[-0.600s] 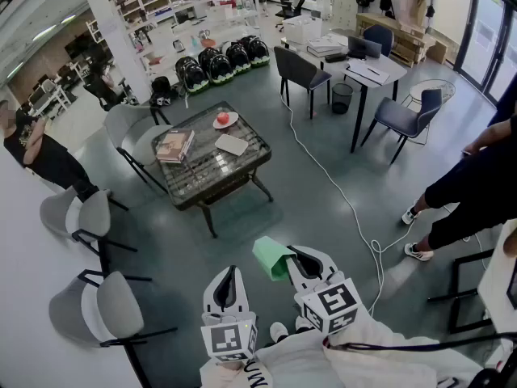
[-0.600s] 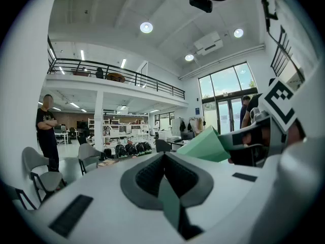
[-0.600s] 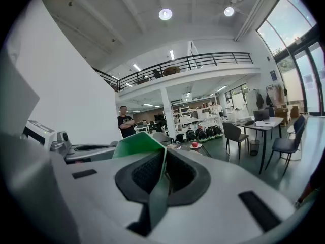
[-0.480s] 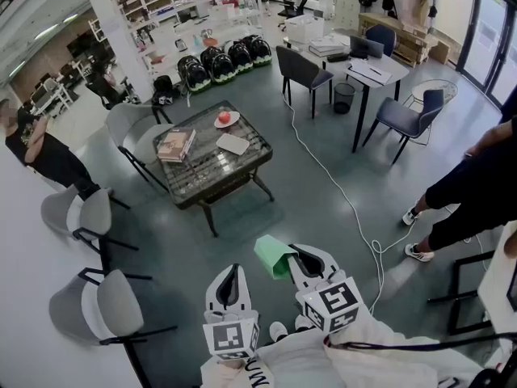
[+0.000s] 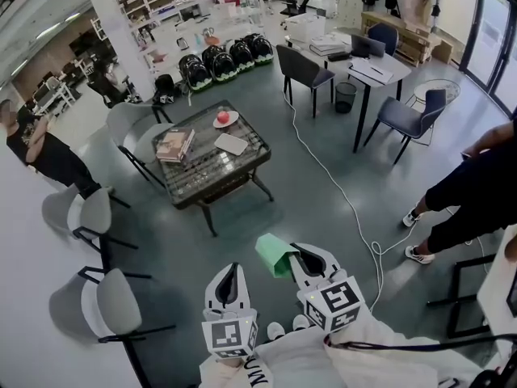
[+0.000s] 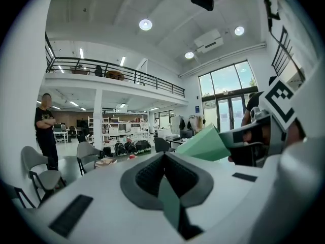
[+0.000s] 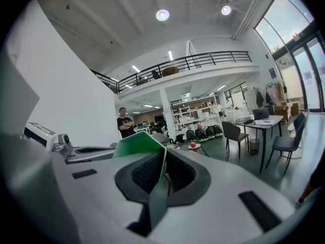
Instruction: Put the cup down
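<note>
A light green paper cup (image 5: pixel 273 255) hangs in the air over the floor, pinched by its rim in my right gripper (image 5: pixel 305 262). In the right gripper view the cup (image 7: pixel 139 142) juts out to the left of the shut jaws of that gripper (image 7: pixel 163 156). My left gripper (image 5: pixel 228 285) is just left of it, jaws together and empty. In the left gripper view, that gripper (image 6: pixel 163 159) holds nothing, and the cup (image 6: pixel 203 146) shows at the right. Both grippers point roughly level, well short of the low table (image 5: pixel 182 186).
The low glass table bears a book (image 5: pixel 174 145), a white pad (image 5: pixel 232 144) and a plate with a red fruit (image 5: pixel 224 120). Grey chairs (image 5: pixel 97 217) stand at the left. A white cable (image 5: pixel 339 192) runs across the floor. People stand at the left (image 5: pixel 40 152) and right (image 5: pixel 477 192).
</note>
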Available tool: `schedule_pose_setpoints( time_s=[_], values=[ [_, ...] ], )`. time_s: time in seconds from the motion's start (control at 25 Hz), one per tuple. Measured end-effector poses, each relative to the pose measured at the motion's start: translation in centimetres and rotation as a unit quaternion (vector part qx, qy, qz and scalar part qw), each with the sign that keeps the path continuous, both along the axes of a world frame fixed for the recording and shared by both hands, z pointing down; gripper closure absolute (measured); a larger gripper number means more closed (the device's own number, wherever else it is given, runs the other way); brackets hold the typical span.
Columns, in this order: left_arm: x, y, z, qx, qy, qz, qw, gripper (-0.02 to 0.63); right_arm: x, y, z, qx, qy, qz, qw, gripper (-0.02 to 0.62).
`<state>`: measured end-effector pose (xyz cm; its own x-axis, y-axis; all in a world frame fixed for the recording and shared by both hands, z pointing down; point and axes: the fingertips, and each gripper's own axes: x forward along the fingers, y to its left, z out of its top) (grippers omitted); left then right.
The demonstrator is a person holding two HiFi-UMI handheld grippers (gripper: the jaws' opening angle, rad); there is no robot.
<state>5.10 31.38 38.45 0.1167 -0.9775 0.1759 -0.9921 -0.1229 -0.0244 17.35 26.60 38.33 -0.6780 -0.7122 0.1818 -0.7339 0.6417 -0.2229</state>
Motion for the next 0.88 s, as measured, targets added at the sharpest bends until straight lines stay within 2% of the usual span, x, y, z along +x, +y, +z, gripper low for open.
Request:
schedule_pose_setpoints(
  time_s=[0.4,0.88],
  values=[
    [3.0,-0.9,0.5,0.007,-0.007,0.005,0.9999,0.595,2.9,-0.6,0.7,0.006,0.0,0.0,1.0,0.575],
    [3.4,-3.5,0.4,0.014,-0.013,0.01,0.9998,0.595,3.8,-2.6,0.4,0.019,-0.005,0.002,1.0,0.575]
  ],
)
